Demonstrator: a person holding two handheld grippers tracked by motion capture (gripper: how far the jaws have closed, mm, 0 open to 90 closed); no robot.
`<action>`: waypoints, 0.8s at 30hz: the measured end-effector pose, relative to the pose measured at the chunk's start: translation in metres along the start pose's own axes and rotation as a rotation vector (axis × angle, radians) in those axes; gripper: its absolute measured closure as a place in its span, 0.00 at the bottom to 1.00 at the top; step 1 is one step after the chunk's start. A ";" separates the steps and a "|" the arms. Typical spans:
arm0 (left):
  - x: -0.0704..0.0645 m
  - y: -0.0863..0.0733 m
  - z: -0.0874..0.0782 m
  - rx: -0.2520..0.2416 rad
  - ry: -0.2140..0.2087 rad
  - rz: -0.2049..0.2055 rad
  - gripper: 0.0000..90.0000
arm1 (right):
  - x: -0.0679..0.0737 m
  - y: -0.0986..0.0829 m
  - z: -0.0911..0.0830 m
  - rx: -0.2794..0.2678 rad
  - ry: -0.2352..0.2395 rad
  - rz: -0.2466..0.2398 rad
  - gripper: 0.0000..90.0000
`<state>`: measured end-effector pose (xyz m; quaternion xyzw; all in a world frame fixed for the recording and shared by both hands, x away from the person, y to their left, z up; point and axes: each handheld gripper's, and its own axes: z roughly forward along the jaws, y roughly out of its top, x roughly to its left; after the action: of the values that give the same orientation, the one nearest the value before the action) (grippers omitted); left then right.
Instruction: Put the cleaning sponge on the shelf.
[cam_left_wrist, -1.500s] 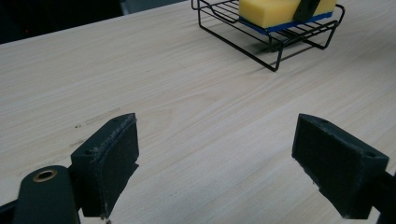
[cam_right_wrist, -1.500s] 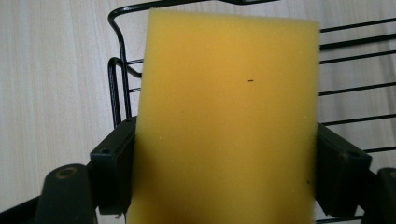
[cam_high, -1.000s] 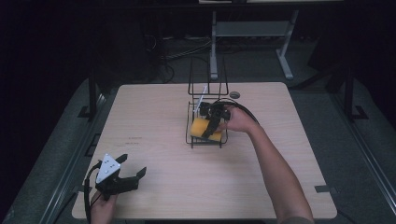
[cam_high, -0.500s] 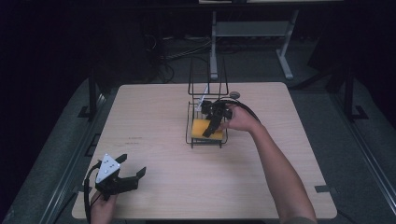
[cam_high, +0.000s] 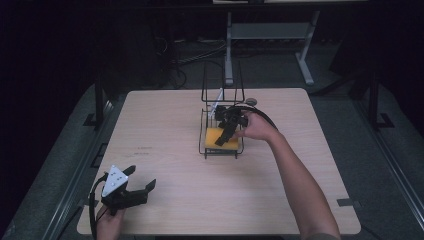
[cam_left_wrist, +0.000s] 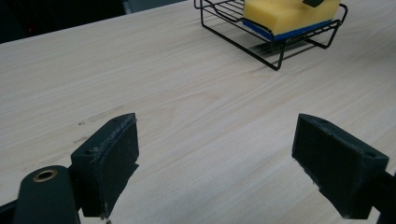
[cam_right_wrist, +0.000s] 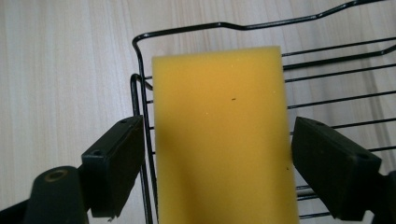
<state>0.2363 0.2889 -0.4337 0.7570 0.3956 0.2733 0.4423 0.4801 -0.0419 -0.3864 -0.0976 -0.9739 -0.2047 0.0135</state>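
Both grippers agape; right gripper (cam_right_wrist: 215, 154) straddles sponge (cam_right_wrist: 224, 135); rack (cam_high: 221, 125) cropped.

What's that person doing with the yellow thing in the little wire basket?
A person holds tongs in each hand at a wooden table. The right tongs reach into a black wire basket where a yellow sponge lies flat. Their jaws are open, one on each side of the sponge, with a gap showing, so nothing is gripped. From the left tongs' view, the sponge has a blue underside. The left tongs sit open near the table's front left corner, holding nothing.
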 end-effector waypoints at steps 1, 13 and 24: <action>0.000 0.000 0.000 0.002 -0.002 0.002 0.16 | 0.000 0.000 0.000 -0.001 -0.002 -0.001 0.20; -0.001 0.000 0.001 0.001 -0.005 0.003 0.16 | 0.002 0.002 -0.006 -0.014 -0.001 -0.012 0.20; -0.001 0.000 0.000 0.003 -0.006 0.003 0.16 | 0.006 0.005 -0.001 -0.001 0.020 -0.018 0.20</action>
<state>0.2360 0.2879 -0.4341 0.7592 0.3934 0.2711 0.4421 0.4758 -0.0364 -0.3831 -0.0871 -0.9744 -0.2061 0.0212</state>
